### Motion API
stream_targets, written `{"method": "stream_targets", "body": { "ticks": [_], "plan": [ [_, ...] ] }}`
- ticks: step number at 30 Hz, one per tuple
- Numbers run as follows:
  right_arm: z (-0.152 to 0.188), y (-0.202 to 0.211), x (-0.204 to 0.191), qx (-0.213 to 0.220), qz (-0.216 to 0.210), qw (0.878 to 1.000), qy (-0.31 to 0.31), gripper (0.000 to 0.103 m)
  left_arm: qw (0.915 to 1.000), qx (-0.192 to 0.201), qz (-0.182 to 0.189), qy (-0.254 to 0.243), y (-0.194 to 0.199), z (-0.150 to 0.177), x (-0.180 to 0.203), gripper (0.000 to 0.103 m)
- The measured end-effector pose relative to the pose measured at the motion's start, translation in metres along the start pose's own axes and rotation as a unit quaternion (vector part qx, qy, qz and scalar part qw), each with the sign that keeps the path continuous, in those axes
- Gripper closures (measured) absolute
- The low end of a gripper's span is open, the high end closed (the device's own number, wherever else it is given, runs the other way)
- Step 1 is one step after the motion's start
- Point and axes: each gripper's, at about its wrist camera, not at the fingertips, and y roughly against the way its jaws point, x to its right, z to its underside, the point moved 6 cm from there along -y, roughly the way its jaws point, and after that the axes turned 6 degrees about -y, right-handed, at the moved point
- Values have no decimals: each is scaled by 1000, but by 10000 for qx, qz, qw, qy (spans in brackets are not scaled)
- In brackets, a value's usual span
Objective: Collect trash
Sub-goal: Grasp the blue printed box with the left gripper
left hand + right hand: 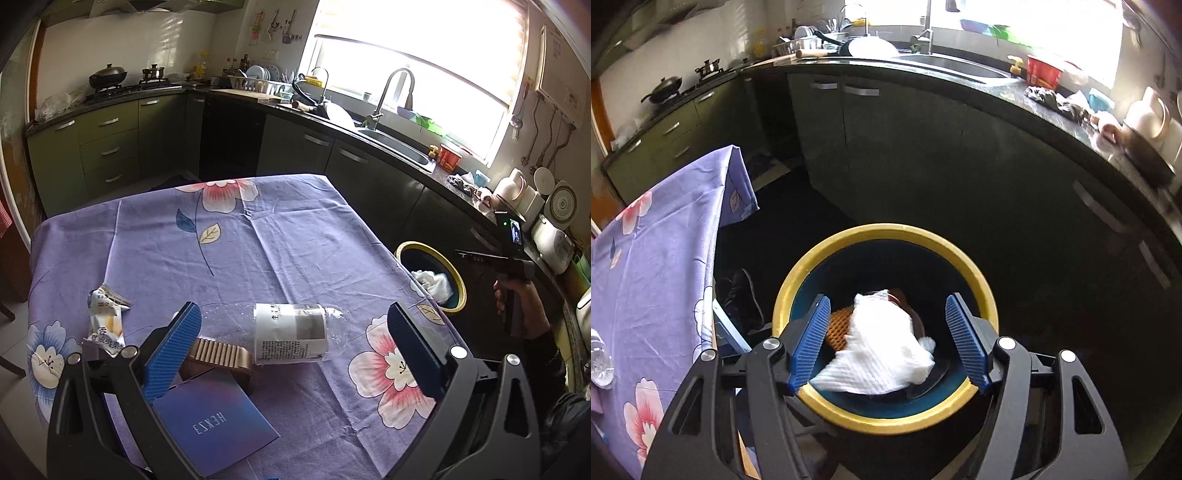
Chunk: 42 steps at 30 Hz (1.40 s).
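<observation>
the right gripper (886,341) is being held over the yellow-rimmed bin (975,280), jaws wide, nothing gripped; a white tissue (882,354) is lying inside. the left gripper (291,350), jaws wide and empty, is being aimed at a clear bottle (291,332) on the worktop (295,236). the bottle, a wrapper (105,317) at nine o'clock and a booklet (210,424) are sitting close together, so neighbours could be knocked. the bin is tucked by the worktop edge at three o'clock, so a drop could miss.
</observation>
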Motion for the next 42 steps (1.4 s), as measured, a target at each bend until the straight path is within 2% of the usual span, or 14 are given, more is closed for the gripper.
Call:
{"method": "stream_targets", "body": {
  "ticks": [6, 12, 17, 23, 27, 30, 33, 38, 40, 42],
  "plan": [
    [6, 10, -10, 79, -302, 9994, 162, 37, 9997, -212, 14, -156, -13, 2, 8, 7],
    [8, 18, -31, 115, -479, 9983, 297, 37, 9985, -530, 95, -113, -29, 11, 12, 7],
    [14, 16, -46, 59, -586, 9973, 431, 37, 9965, -782, 129, -271, -47, 15, 20, 7],
    [18, 13, -50, 9, -640, 9967, 494, 37, 9894, -1211, 346, -720, -64, 17, 30, 7],
    [20, 12, -50, -15, -678, 9964, 506, 37, 9854, -1458, 406, -785, -64, 17, 29, 7],
    [21, 11, -51, -41, -738, 9958, 549, 37, 9854, -1561, 380, -566, -51, 15, 17, 7],
    [22, 9, -55, -57, -785, 9951, 593, 37, 9840, -1766, 160, -187, -37, 20, -3, 7],
    [22, 7, -65, -83, -883, 9936, 697, 37, 9709, -2234, -524, 690, -15, 51, -43, 7],
    [22, 7, -69, -79, -951, 9928, 719, 37, 9650, -2215, -709, 1215, -7, 62, -56, 7],
    [25, 7, -74, -79, -1066, 9916, 726, 37, 9615, -2107, -737, 1605, -2, 69, -59, 7]
  ]
}}
